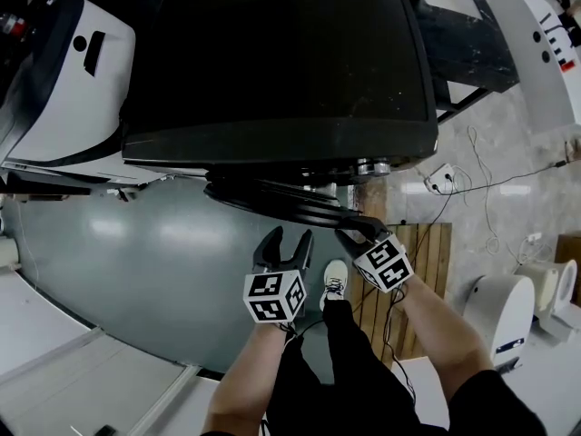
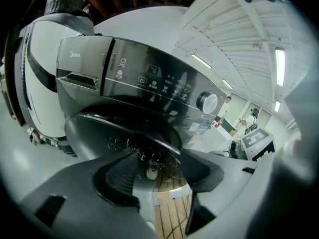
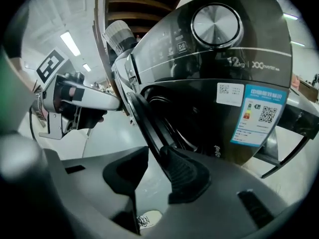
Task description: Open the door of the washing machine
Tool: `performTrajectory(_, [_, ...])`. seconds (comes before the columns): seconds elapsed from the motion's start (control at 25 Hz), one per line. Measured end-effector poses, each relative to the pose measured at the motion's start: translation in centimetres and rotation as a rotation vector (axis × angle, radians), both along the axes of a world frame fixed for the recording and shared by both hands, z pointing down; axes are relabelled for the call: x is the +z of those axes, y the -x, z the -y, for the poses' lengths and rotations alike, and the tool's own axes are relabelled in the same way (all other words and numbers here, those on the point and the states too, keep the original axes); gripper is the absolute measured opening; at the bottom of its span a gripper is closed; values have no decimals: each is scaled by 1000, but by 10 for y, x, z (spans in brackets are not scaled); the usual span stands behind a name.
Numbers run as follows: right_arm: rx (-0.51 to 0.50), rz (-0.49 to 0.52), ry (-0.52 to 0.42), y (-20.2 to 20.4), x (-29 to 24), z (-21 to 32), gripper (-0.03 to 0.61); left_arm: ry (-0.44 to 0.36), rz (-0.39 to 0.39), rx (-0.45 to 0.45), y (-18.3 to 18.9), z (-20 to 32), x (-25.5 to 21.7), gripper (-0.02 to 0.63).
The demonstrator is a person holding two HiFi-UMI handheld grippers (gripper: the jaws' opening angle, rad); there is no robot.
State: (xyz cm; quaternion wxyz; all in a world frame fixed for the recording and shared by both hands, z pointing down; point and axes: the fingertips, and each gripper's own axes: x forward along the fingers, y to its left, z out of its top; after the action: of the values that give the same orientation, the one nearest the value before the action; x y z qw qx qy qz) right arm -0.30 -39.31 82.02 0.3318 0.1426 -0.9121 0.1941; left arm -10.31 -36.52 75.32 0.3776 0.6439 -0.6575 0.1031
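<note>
Washing machine [image 1: 272, 53]: dark front, straight ahead of both tools | door [image 1: 272, 200]: seems ajar, rim running between right tool [image 1: 356, 232] jaws | right tool: half-narrowed round rim, one pad touching, other just apart, likely set to pull | left tool [image 1: 289, 237]: wide, empty, beside right tool, facing door.

Left gripper [image 1: 289, 239] jaws wide apart; right gripper [image 1: 356, 232] jaws half apart; forearms [image 1: 243, 380] extended side by side.

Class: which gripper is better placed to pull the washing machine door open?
Probably the right gripper: the door rim sits between its open jaws. The left gripper only faces it, jaws empty.
</note>
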Motion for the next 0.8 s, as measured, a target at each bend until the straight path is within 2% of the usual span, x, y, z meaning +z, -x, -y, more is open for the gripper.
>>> performTrajectory(0.2, [-62, 23, 64, 1, 0, -33, 126, 33, -29, -61, 3, -18, 8, 278])
performTrajectory(0.48, [-177, 27, 90, 3, -7, -83, 126, 46, -62, -38, -3, -45, 12, 287])
performTrajectory(0.8, [-110, 107, 61, 19, -45, -112, 122, 68, -62, -35, 12, -86, 17, 287])
